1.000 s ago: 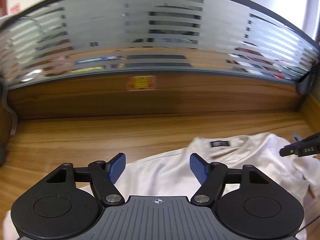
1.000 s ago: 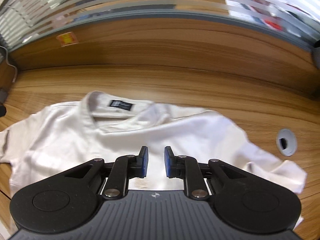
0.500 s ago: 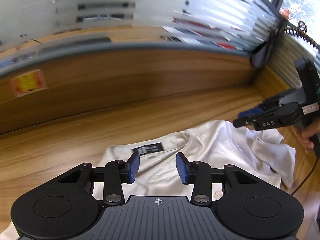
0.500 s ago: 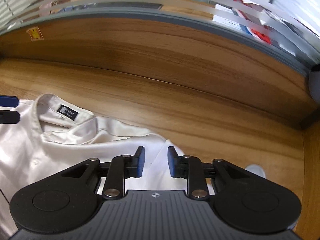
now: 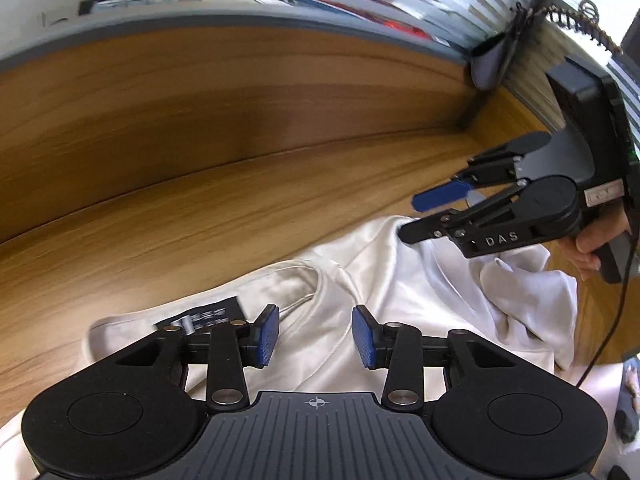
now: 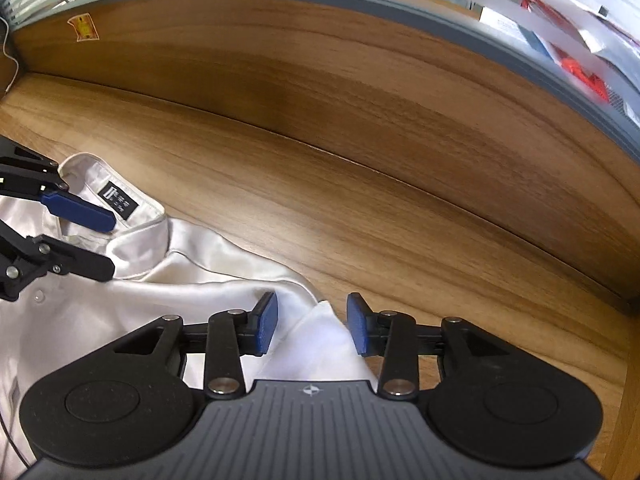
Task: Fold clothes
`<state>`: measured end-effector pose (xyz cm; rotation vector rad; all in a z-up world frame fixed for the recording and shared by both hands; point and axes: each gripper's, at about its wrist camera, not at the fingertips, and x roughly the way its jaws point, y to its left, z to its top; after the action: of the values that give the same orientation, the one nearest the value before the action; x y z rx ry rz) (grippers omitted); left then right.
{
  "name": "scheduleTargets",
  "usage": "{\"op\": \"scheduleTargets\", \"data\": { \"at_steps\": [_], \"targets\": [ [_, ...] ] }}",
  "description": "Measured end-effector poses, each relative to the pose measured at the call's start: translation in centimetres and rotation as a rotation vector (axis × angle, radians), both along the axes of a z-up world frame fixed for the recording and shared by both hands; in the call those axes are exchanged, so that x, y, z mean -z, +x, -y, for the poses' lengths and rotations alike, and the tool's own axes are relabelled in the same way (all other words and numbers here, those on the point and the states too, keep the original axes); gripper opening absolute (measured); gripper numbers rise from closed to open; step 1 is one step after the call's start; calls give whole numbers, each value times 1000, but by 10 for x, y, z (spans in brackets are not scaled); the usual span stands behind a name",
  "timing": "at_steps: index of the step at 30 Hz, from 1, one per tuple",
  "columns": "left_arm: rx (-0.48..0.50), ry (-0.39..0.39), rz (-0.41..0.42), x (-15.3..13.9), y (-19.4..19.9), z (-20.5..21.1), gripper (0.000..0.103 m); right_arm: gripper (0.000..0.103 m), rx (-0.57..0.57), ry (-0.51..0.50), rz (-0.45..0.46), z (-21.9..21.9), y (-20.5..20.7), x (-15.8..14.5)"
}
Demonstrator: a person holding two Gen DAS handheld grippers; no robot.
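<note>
Fingers: left [image 5: 315,336] part open over collar [image 5: 296,280], right [image 6: 312,324] just widened astride shoulder edge, neither grips | shirt [image 6: 192,280] lies crumpled on table [image 6: 320,200] | no fold made; all folding left, I judge

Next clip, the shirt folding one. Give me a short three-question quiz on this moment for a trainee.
1. True or false: the left gripper is clamped on the shirt.
2. Which part of the shirt lies nearest the left gripper's fingers? A) collar B) hem C) cuff
3. What colour is the label inside the collar?

Key:
1. False; its fingers stand apart above the cloth.
2. A
3. Black. The right gripper, its jaws just opening, also grips nothing.
</note>
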<state>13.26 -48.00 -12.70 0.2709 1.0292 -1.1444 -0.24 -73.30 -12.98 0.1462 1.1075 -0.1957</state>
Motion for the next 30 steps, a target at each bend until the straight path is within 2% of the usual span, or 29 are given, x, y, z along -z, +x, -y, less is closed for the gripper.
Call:
{"op": "scheduleTargets", "data": {
  "at_steps": [2, 4, 7, 8, 9, 11, 13, 17, 23, 25, 27, 30],
  "targets": [
    [23, 12, -10, 6, -1, 6, 38, 43, -3, 11, -4, 4, 0, 4],
    [47, 17, -15, 10, -3, 11, 19, 43, -10, 24, -8, 6, 1, 8],
    [56, -6, -2, 8, -6, 11, 10, 41, -23, 37, -8, 8, -1, 11],
    [51, -23, 6, 6, -7, 9, 10, 36, -23, 42, -6, 9, -2, 12],
    [46, -37, 14, 4, -7, 7, 9, 22, -23, 47, -4, 9, -3, 12],
    [15, -61, 48, -3, -4, 4, 8, 4, -22, 50, 2, 9, -6, 12],
    [-32, -78, 83, -9, 1, 3, 8, 3, -13, 34, 15, 9, -8, 10],
    [-112, -90, 144, -16, 17, 7, 8, 2, 34, -8, 55, 15, -13, 3],
    [-109, -50, 163, -9, 35, 28, 10, 4, 45, -32, 38, 14, -3, 11],
    [-114, -57, 159, -10, 37, 27, 16, 8, 52, -44, 36, 13, 0, 10],
    [-123, -73, 158, -13, 38, 22, 21, 16, 58, -58, 51, 12, -1, 5],
    [-148, -78, 171, -20, 38, 2, 29, 21, 80, -70, 78, 10, -4, -6]
  ]
}}
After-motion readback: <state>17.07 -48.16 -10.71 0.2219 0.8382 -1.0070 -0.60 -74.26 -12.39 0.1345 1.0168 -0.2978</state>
